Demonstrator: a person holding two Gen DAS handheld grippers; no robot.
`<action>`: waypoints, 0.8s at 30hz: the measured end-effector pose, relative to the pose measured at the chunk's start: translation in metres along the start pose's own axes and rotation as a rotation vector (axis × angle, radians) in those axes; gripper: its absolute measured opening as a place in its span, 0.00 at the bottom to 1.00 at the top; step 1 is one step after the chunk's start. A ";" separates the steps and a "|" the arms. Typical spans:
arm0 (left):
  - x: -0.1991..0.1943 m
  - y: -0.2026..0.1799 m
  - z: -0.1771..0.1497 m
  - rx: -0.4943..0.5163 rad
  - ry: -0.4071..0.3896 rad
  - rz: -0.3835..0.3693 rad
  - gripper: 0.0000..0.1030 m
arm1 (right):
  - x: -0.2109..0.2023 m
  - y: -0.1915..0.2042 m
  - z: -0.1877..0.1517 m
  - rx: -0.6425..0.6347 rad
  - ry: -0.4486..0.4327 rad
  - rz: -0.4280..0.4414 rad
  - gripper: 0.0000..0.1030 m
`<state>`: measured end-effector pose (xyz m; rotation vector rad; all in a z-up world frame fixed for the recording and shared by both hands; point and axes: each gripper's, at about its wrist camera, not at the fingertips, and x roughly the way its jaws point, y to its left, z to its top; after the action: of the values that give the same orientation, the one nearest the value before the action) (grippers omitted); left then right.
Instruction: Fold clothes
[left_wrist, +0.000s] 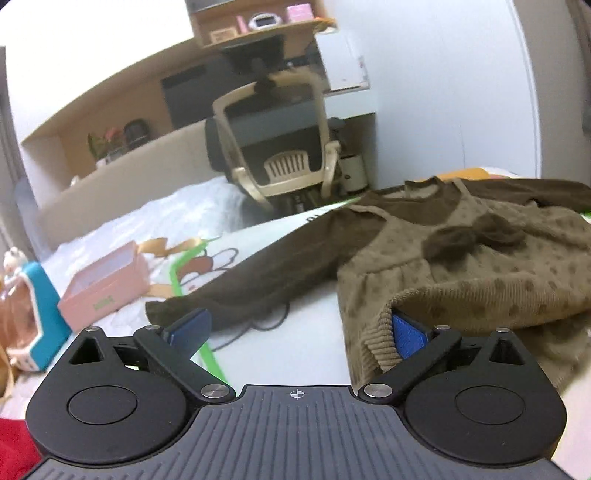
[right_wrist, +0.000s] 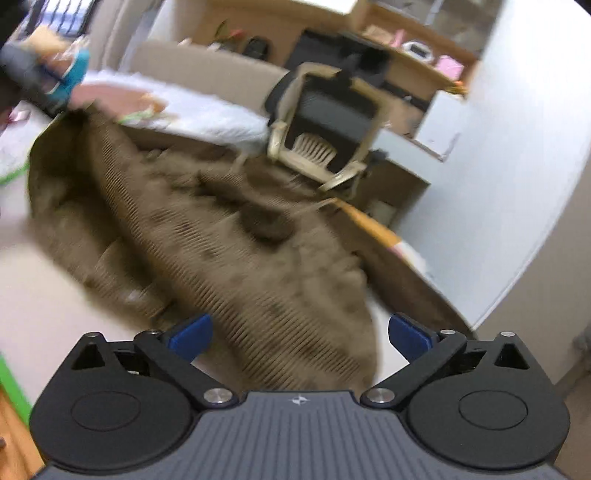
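Showing the pink box (left_wrist: 105, 286), only the left view stays sharp.

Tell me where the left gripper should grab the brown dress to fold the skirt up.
Grip the ribbed hem of the dress, coming in low from the skirt end. The hem already curls up off the surface beside the left gripper, whose jaws are open, so one finger could probably slide under the lifted edge. The bow is too bulky to pinch.
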<state>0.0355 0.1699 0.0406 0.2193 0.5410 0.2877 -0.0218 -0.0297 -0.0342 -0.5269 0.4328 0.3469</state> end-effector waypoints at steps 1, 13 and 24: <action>0.007 -0.001 0.001 0.010 0.010 0.008 0.99 | 0.006 0.005 -0.001 -0.021 0.010 -0.016 0.99; -0.018 -0.007 -0.026 0.113 0.053 0.006 0.99 | -0.028 -0.005 0.016 0.047 -0.099 -0.056 0.98; -0.012 -0.005 -0.021 0.072 0.017 0.026 0.99 | 0.041 0.021 0.028 -0.115 -0.036 -0.254 0.99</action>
<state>0.0158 0.1639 0.0275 0.2941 0.5659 0.2961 0.0123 0.0111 -0.0406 -0.6793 0.3073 0.1371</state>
